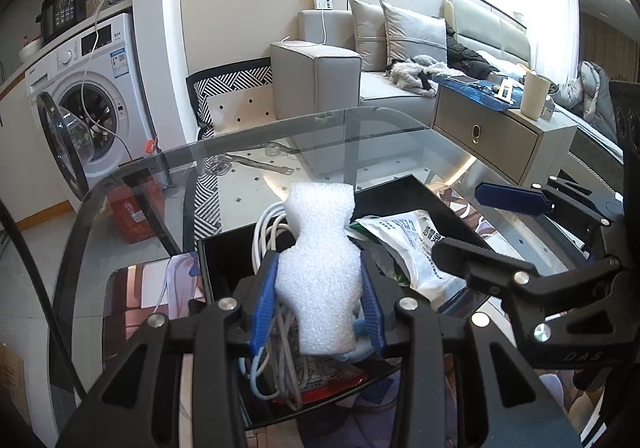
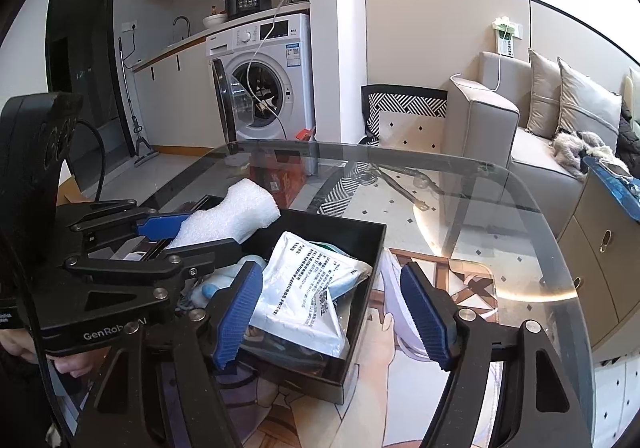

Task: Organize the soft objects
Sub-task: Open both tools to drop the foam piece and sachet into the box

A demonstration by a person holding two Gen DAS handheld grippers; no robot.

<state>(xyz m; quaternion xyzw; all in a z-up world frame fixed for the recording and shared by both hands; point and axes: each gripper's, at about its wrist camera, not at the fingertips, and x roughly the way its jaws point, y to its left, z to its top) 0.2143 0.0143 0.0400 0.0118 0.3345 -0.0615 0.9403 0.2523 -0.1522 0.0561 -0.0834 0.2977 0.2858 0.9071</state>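
My left gripper [image 1: 319, 259] is shut on a white foam piece [image 1: 320, 215], which stands up out of its blue pads over a black tray [image 1: 440, 199]. The right wrist view shows that same foam piece [image 2: 236, 215] held in the left gripper [image 2: 208, 234] above the tray's far left part. A white printed packet [image 2: 312, 288] lies in the tray [image 2: 360, 312] on top of other soft items. My right gripper [image 2: 332, 288] hangs open over the tray's near right corner. The packet sits below and between its pads, which do not press on it. It also appears as the right gripper [image 1: 460, 219] in the left wrist view.
The tray sits on a round glass table [image 2: 480, 207] over a picture mat. White cables [image 1: 268, 232] are coiled in the tray under the foam. Beyond the table are a washing machine [image 2: 264, 87] with its door open, a grey sofa [image 2: 500, 119] and a low cabinet [image 1: 492, 131].
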